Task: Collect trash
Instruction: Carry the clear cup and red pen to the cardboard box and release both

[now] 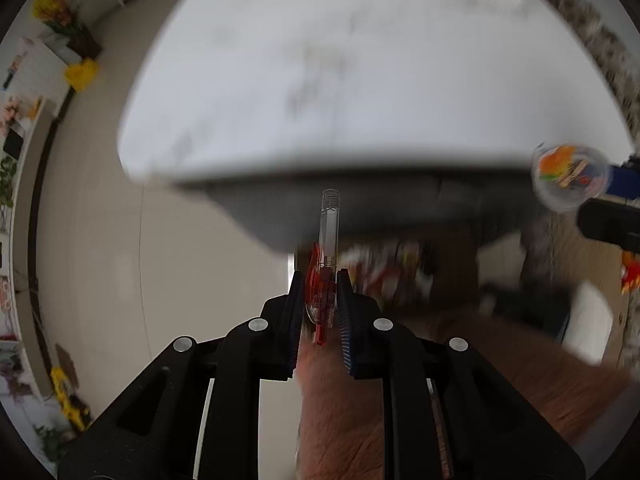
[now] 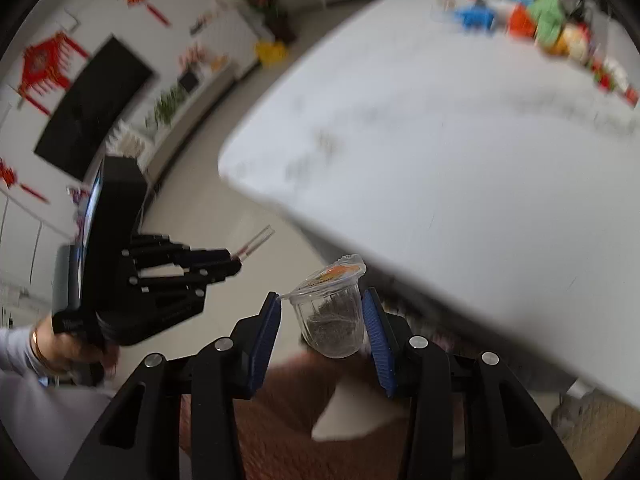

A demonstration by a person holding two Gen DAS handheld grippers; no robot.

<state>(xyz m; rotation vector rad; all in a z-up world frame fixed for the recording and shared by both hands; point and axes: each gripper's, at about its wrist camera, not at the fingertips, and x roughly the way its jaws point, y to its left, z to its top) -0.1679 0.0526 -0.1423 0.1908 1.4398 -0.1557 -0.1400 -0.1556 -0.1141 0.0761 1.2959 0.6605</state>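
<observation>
My left gripper is shut on a clear plastic bottle with a red label, its threaded neck pointing away from me. It also shows in the right wrist view, with the bottle neck sticking out. My right gripper has a small clear plastic cup with a peeled orange foil lid between its blue pads; the left pad stands slightly apart from the cup. The cup also shows in the left wrist view. Both grippers hang off the near edge of the white marble table.
A brown bin or box holding colourful wrappers lies below the left gripper. Packaged items crowd the table's far side. A low shelf with flowers lines the left wall. Beige floor lies to the left.
</observation>
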